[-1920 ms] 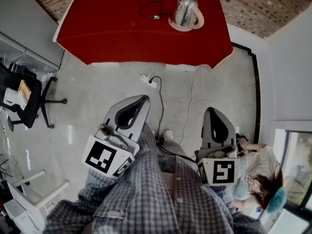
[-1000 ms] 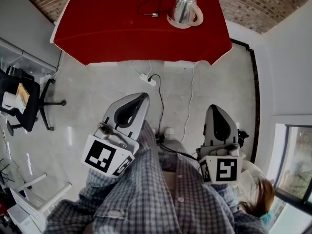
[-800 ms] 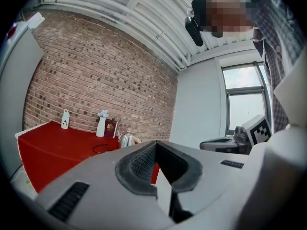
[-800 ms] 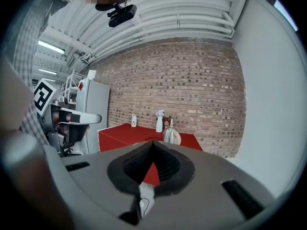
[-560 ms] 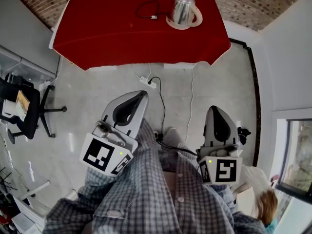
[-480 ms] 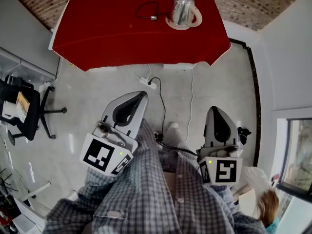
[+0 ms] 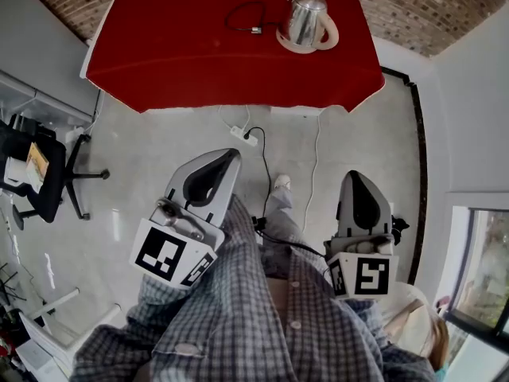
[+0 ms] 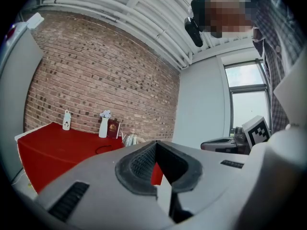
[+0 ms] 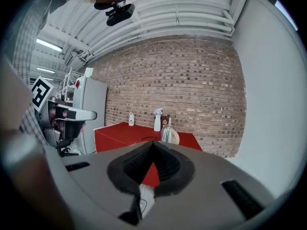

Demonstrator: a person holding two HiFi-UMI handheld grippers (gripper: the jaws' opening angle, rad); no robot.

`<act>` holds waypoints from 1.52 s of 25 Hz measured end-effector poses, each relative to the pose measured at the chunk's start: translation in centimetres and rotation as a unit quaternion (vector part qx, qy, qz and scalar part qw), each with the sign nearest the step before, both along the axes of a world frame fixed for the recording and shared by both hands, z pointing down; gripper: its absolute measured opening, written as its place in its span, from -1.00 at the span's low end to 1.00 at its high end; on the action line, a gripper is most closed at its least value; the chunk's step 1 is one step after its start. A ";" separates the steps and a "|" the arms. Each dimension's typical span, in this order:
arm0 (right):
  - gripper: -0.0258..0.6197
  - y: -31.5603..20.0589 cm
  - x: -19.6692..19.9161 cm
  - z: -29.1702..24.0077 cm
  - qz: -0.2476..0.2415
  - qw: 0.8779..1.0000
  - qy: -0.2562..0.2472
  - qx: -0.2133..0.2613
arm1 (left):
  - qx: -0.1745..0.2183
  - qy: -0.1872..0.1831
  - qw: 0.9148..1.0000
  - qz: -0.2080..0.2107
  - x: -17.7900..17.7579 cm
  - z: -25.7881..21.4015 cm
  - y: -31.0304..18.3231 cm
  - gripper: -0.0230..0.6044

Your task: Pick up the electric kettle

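Observation:
The steel electric kettle (image 7: 305, 16) stands on its white base on the red table (image 7: 183, 62), far ahead at the back right. Both grippers are held low in front of me, well short of the table. My left gripper (image 7: 232, 154) is shut and holds nothing; my right gripper (image 7: 355, 174) is likewise shut and holds nothing. In the left gripper view the closed jaw tips (image 8: 155, 142) sit just right of the distant kettle (image 8: 129, 139). In the right gripper view the kettle (image 9: 168, 134) stands just above the closed tips (image 9: 153, 142).
A black cord (image 7: 245, 16) lies coiled on the table left of the kettle. A white power strip (image 7: 243, 134) and cables lie on the floor before the table. An office chair (image 7: 38, 165) stands at the left. A white vase (image 9: 157, 121) and bottle (image 9: 131, 119) stand by the brick wall.
One foot has stepped forward between the grippers. The right gripper has shifted slightly right and down in the head view. The person at lower right has slid mostly out of view. Both grippers stay shut.

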State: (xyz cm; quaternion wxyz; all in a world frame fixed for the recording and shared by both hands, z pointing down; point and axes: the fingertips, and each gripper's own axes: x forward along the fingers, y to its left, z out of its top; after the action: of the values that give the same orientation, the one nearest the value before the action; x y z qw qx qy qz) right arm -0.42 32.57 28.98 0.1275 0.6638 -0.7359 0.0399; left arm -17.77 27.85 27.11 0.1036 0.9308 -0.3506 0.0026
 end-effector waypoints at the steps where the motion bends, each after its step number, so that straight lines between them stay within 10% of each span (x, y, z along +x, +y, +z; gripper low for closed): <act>1: -0.91 -0.7 0.2 0.1 -0.005 1.000 0.000 -0.001 | -0.001 -0.002 1.000 -0.004 0.1 0.1 -0.5 -0.91; 38: -0.91 -17.4 12.7 2.4 -0.082 0.996 -0.011 -0.023 | -0.026 -0.016 0.996 -0.085 12.3 -0.5 -14.3 -0.91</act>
State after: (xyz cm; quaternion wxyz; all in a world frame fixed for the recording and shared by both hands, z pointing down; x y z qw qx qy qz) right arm 12.25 15.15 31.41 0.1376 0.5978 -0.7879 0.0541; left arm -5.48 13.58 26.65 0.1221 0.8944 -0.4299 0.0179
